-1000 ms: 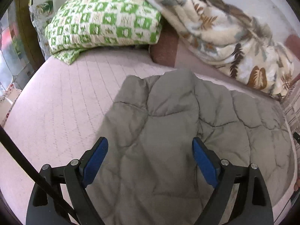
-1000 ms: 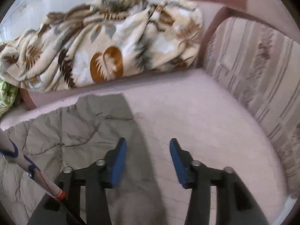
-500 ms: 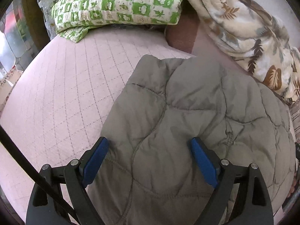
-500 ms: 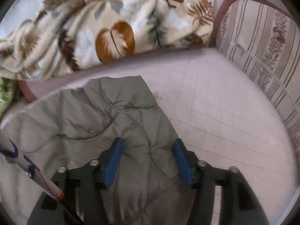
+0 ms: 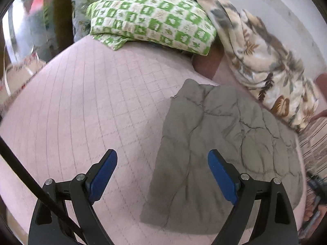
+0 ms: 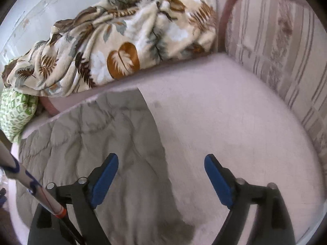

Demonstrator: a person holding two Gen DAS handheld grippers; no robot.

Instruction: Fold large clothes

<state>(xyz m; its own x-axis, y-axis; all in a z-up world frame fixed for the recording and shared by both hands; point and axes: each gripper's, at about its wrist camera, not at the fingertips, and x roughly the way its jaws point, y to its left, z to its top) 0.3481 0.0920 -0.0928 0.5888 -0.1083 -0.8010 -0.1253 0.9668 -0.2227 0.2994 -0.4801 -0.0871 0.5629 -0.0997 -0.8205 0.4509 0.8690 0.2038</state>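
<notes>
A grey quilted garment lies flat and folded on the pink quilted bed cover. My left gripper hangs open above the garment's left edge, nothing between its blue pads. In the right wrist view the same grey garment fills the lower left. My right gripper is over the garment's right edge, its jaws opening wide and free of the cloth; the left fingertip is over the grey fabric, the right one over bare pink cover.
A green-and-white checked pillow lies at the head of the bed. A cream leaf-print blanket is heaped along the wall. A striped upholstered end panel bounds the bed on the right. A hand's edge shows at far right.
The left gripper has slid left, from over the middle of the garment to its left edge. The right gripper's jaws have spread wide and it shifted right, off the cloth it stood over.
</notes>
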